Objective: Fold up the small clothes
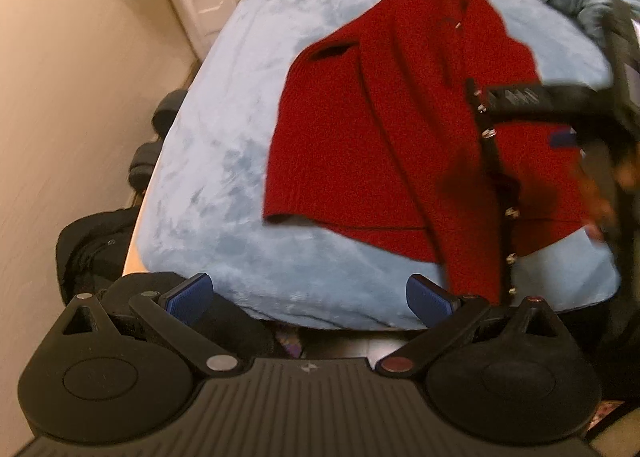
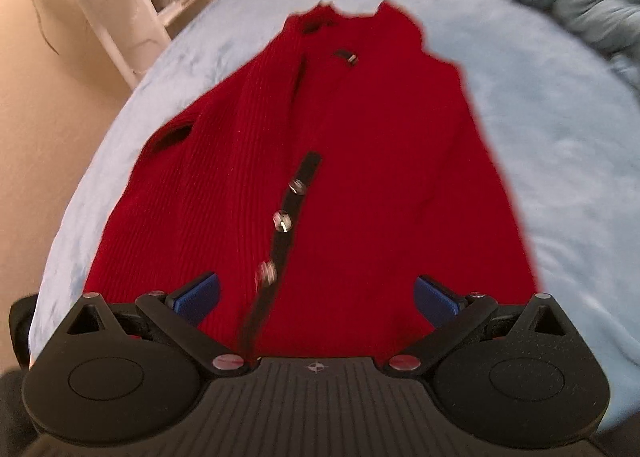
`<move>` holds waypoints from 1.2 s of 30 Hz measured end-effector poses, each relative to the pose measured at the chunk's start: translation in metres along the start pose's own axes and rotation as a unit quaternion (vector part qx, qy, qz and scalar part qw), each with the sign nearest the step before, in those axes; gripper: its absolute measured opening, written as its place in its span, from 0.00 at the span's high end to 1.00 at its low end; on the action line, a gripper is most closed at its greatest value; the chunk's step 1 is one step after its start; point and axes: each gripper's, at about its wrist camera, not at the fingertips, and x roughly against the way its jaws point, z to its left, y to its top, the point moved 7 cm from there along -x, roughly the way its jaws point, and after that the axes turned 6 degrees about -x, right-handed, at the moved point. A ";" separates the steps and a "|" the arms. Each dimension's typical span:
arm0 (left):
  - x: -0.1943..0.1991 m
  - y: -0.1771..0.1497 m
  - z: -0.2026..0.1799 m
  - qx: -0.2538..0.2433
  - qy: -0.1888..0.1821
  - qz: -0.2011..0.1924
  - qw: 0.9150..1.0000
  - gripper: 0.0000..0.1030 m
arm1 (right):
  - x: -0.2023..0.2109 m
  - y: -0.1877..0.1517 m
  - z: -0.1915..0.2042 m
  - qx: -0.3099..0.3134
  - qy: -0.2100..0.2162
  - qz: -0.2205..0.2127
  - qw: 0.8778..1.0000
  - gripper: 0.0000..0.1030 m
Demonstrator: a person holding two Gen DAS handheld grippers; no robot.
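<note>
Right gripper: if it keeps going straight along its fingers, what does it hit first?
Most likely the red cardigan lying on the blue blanket. The right gripper is open, nothing between its fingers, and points down at the knit near the button strip. Depth is unclear through the blur.

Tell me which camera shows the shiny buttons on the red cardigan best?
The right wrist view: three silver buttons run up the cardigan's dark strip, large and centred, though slightly blurred. The left wrist view shows the same row small, near the right edge, partly crossed by the right gripper.
</note>
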 end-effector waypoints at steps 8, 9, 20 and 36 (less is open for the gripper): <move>-0.031 0.029 -0.007 -0.004 0.013 0.029 0.999 0.00 | 0.021 0.047 -0.045 0.114 -0.017 -0.003 0.993 0.86; -0.035 0.036 -0.014 -0.014 0.012 0.029 0.999 0.00 | 0.031 0.070 -0.065 0.140 -0.052 -0.032 0.988 0.87; -0.044 0.085 -0.065 -0.026 -0.018 0.007 0.999 0.00 | 0.115 0.205 -0.252 0.010 -0.223 -0.218 0.950 0.27; -0.140 0.114 -0.171 -0.111 -0.126 0.059 0.984 0.38 | 0.042 -0.014 -0.226 -0.117 -0.130 -0.113 0.978 0.27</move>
